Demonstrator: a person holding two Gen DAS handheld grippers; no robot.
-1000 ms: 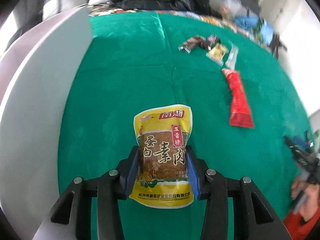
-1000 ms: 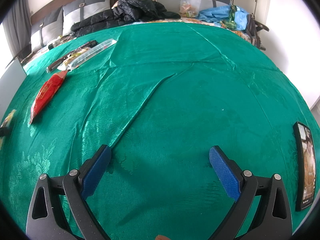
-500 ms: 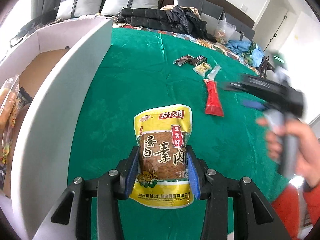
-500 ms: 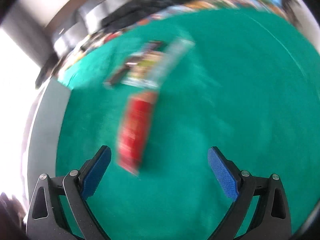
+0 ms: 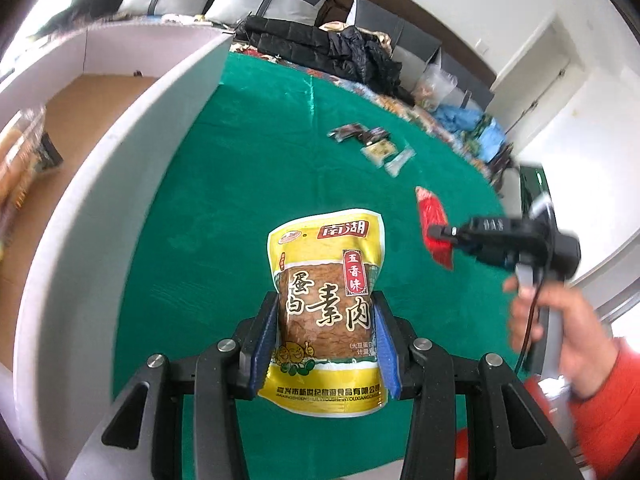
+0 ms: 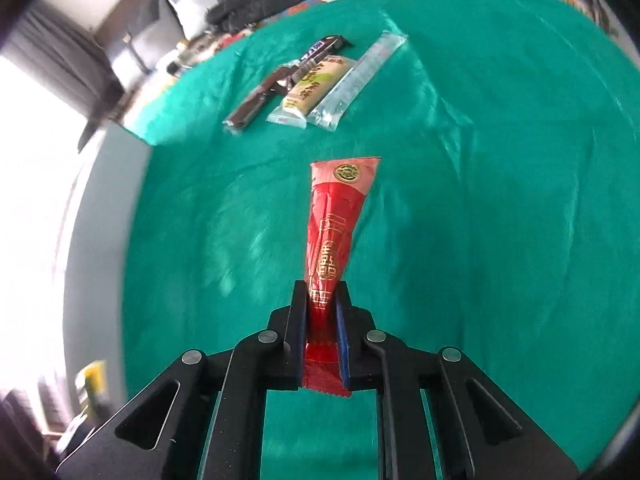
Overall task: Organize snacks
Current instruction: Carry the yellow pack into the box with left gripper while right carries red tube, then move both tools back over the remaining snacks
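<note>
Yellow pouch (image 5: 326,312) with red label and brown contents, upright, clamped at its lower sides, above the green cloth. Long red packet (image 6: 334,236) with gold print, pinched at its near end. Dark bar (image 6: 280,80), beige packet (image 6: 312,88) and clear packet (image 6: 356,80) lie side by side beyond.

My left gripper (image 5: 326,340) holds the tofu snack pouch (image 5: 326,312) above the bench (image 5: 240,184), the cardboard box (image 5: 100,184) to its left. My right gripper (image 6: 322,328) pinches the sausage packet (image 6: 334,232); three snack bars (image 6: 316,80) lie beyond it.
</note>
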